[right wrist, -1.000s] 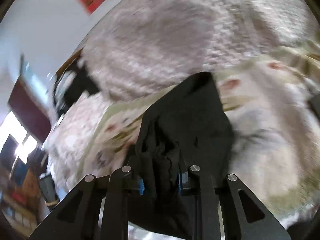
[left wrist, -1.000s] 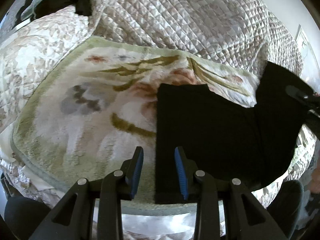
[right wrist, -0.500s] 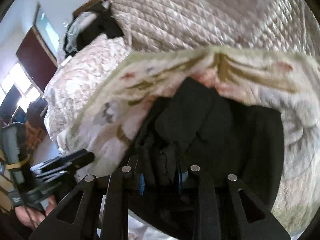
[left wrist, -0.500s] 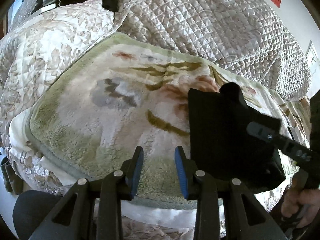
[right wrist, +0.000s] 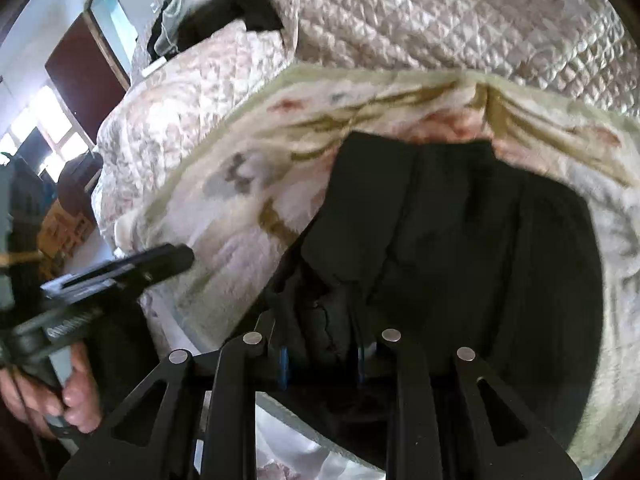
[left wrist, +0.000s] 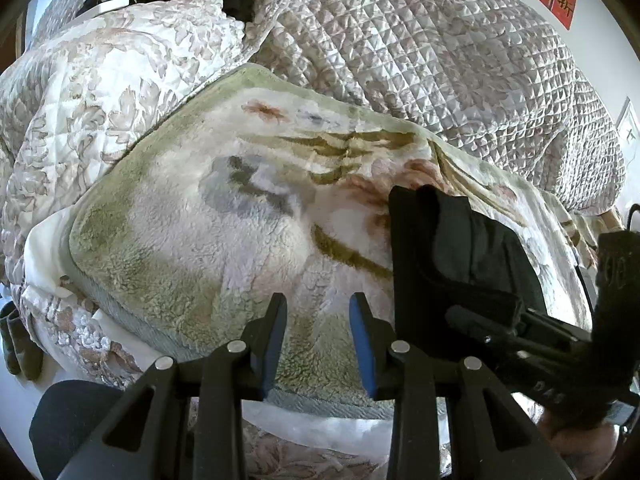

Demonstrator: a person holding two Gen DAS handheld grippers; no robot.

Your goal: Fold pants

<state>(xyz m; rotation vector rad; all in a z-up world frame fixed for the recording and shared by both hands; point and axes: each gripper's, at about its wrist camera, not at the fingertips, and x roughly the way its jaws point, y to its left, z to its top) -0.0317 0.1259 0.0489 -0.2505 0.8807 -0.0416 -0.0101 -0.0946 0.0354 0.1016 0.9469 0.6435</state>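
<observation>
Pants [right wrist: 460, 240] bunched in clamped right gripper [right wrist: 322, 354]; left gripper [left wrist: 318, 336] apart, empty | left-wrist-only

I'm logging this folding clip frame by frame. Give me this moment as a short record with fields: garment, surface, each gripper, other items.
garment: black pants, folded into a stack on the blanket
surface: fleece floral blanket spread over a quilted bedspread
left gripper: open, empty, above bare blanket to the left of the pants
right gripper: shut on the near edge of the pants
other items: dark clothing pile at the far end of the bed
</observation>
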